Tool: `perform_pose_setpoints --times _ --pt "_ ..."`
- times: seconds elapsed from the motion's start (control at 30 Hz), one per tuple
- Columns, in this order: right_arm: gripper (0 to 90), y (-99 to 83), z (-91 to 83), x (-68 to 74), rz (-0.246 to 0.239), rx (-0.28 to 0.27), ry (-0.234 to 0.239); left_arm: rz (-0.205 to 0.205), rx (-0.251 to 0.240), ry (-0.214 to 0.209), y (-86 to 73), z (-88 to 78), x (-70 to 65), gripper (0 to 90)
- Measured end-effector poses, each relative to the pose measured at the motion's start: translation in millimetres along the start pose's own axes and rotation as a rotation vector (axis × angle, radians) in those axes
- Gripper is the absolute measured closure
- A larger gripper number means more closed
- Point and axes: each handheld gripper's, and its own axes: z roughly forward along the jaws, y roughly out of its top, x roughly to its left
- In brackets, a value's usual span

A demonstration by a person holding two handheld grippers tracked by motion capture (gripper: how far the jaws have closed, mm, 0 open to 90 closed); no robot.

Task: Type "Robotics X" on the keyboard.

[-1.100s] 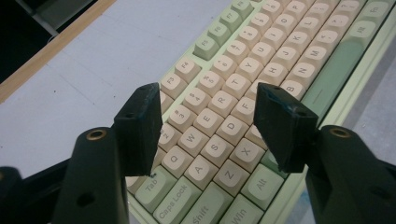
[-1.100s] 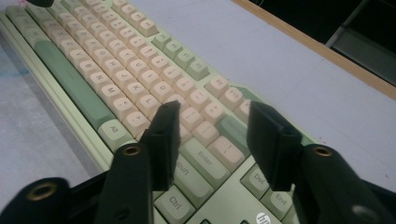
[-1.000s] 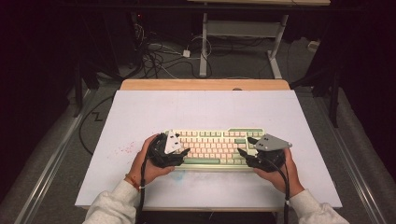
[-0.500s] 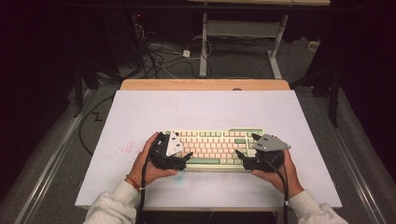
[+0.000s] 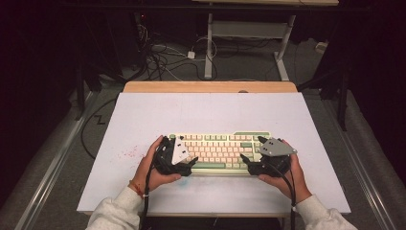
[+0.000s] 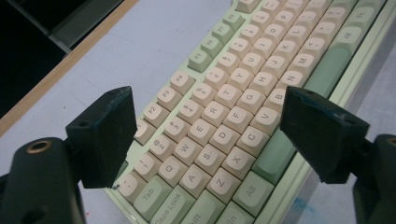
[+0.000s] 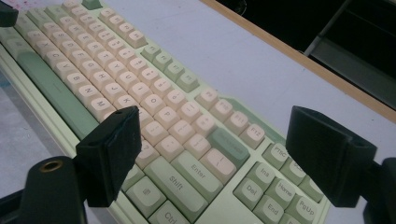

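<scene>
A pale green keyboard (image 5: 220, 151) with cream keys lies flat on the white table top (image 5: 206, 115), near the front. My left gripper (image 5: 190, 165) sits at its left end, pointing in over the keys. My right gripper (image 5: 245, 163) sits at the right end, also pointing inward. In the left gripper view the left gripper (image 6: 205, 135) stands open above the letter keys of the keyboard (image 6: 243, 93), pads touching nothing. In the right gripper view the right gripper (image 7: 219, 154) stands open over the Enter and Shift area of the keyboard (image 7: 116, 70). Both pairs of jaws have just been opening, with nothing gripped between them.
Faint red specks (image 5: 127, 154) mark the white top left of the keyboard. A wooden strip (image 5: 210, 86) runs along the table's far edge. Beyond it, cables (image 5: 167, 57) lie on the dark floor beside another desk's white legs (image 5: 208, 48).
The jaws of both grippers have spread wider. Both hands have stayed at the keyboard's ends.
</scene>
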Motion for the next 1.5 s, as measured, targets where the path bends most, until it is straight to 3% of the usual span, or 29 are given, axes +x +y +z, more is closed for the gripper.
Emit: perform_pose_setpoints --times 0.2,0.77,1.5 --pt "18.8 2.2 -1.1 1.4 -0.013 -0.002 -0.003 -0.001 -0.01 0.006 -1.9 -2.6 2.2 17.4" --pt "19.6 -3.2 -24.7 1.2 -0.036 -0.003 -0.038 0.054 -0.028 0.011 0.1 -12.3 -7.2 17.4" --pt "19.7 -9.4 -43.9 1.4 -0.068 0.003 -0.055 0.072 -0.035 0.029 -15.1 -31.3 -8.3 17.4"
